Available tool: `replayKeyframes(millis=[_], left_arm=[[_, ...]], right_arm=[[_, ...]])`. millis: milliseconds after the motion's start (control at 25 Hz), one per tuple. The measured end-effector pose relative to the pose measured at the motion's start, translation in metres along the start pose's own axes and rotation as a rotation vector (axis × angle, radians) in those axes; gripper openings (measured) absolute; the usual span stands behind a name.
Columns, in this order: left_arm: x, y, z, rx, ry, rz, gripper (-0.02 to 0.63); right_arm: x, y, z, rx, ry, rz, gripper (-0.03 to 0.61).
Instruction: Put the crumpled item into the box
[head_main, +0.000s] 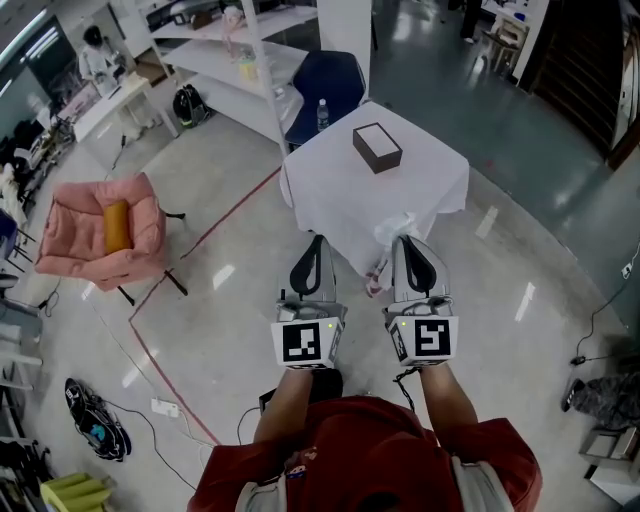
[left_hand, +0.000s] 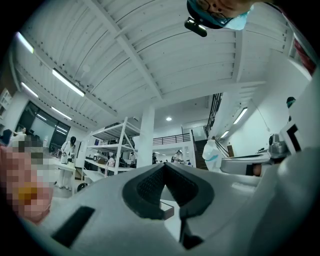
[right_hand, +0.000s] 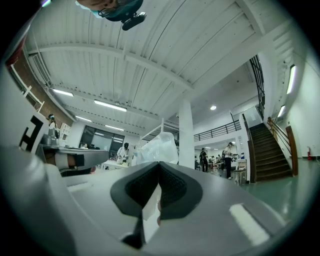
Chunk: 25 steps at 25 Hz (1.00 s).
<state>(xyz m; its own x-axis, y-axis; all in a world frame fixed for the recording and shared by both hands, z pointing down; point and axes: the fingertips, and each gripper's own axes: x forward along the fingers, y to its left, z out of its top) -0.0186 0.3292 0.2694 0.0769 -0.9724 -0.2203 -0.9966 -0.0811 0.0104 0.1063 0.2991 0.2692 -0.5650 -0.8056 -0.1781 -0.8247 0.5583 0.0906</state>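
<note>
A dark box (head_main: 377, 147) with a white top stands on the table with the white cloth (head_main: 430, 180). A crumpled clear plastic bag (head_main: 392, 229) sits at the table's near edge; it also rises just beyond the jaws as the bag (right_hand: 157, 146) in the right gripper view. My right gripper (head_main: 404, 241) is shut, its tips beside the bag, with nothing seen held. My left gripper (head_main: 315, 239) is shut too, in front of the table's near left corner. A corner of the box (left_hand: 168, 210) shows through the gap under the left gripper (left_hand: 165, 165) tips.
A pink armchair (head_main: 100, 235) with an orange cushion stands far left. A blue chair (head_main: 327, 82) and a water bottle (head_main: 322, 114) are behind the table. White shelving (head_main: 235, 60) stands at the back. A red tape line (head_main: 215, 232) and cables (head_main: 150, 405) lie on the floor.
</note>
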Motion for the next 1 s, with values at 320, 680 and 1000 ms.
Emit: replayKeyframes(millis=[320, 680, 1000], left_arm=[[0.029, 0.063, -0.007, -0.011, 0.003, 0.007, 0.003], [0.064, 0.109, -0.017, -0.010, 0.010, -0.027, 0.003], [0.088, 0.129, -0.026, -0.042, 0.009, -0.067, 0.003]], right_arm=[[0.062, 0.031, -0.007, -0.007, 0.001, -0.011, 0.003], [0.118, 0.041, -0.014, -0.023, 0.001, -0.059, 0.003], [0.144, 0.041, -0.022, -0.034, 0.011, -0.110, 0.003]])
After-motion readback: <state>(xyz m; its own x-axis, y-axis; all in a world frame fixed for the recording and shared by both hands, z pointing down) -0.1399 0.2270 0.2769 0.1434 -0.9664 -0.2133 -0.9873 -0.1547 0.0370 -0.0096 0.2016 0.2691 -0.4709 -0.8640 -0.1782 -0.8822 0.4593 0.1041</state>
